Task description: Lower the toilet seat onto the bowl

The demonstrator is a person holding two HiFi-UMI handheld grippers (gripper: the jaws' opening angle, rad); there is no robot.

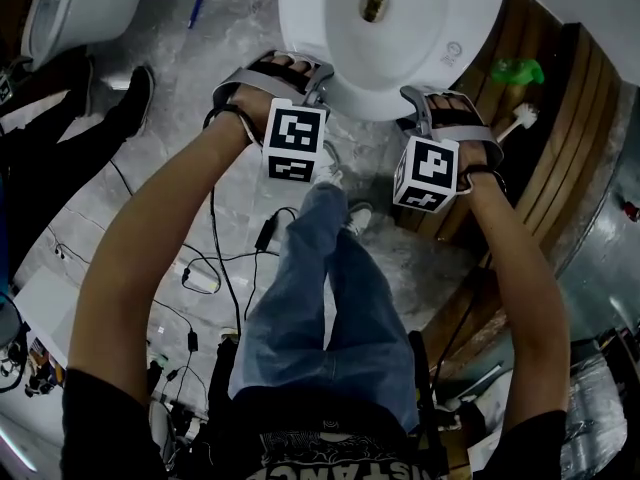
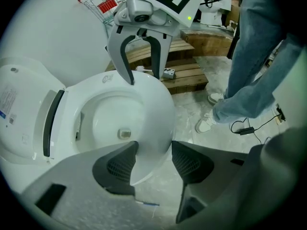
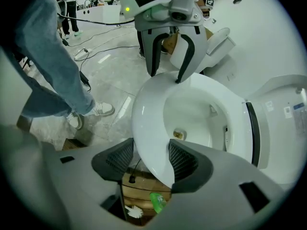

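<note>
Jaws of my right gripper clamp the toilet seat rim. My left gripper straddles it, jaws apart. Seat contact with the bowl is hidden.

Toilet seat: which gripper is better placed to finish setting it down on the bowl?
Right, likely. The right gripper has the toilet seat filling the gap between its pads. The left gripper straddles the seat's front edge with floor showing beside one pad, so its hold looks looser.
</note>
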